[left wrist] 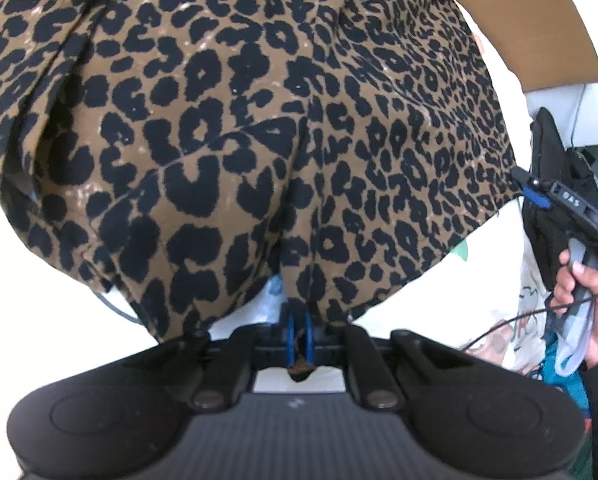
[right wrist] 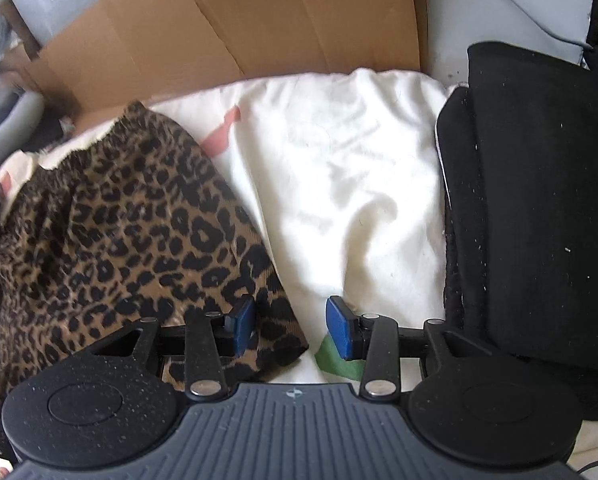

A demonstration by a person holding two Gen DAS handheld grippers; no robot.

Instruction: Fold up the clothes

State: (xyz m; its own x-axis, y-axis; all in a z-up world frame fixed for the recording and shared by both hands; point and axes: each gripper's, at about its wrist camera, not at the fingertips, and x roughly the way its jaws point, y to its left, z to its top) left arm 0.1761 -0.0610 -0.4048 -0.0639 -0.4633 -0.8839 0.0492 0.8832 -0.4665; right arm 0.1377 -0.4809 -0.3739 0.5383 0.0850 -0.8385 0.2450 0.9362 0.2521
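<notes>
Bare white sheet (right wrist: 339,184) lies open between the leopard-print garment (right wrist: 119,232) and black folded cloth (right wrist: 539,200); cardboard (right wrist: 239,20) blocks behind it.

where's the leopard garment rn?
Leopard garment fills the left wrist view, pinched in the shut left tool. In the right wrist view it lies on the white sheet, lower left, its corner between the open right tool's fingers.
</notes>
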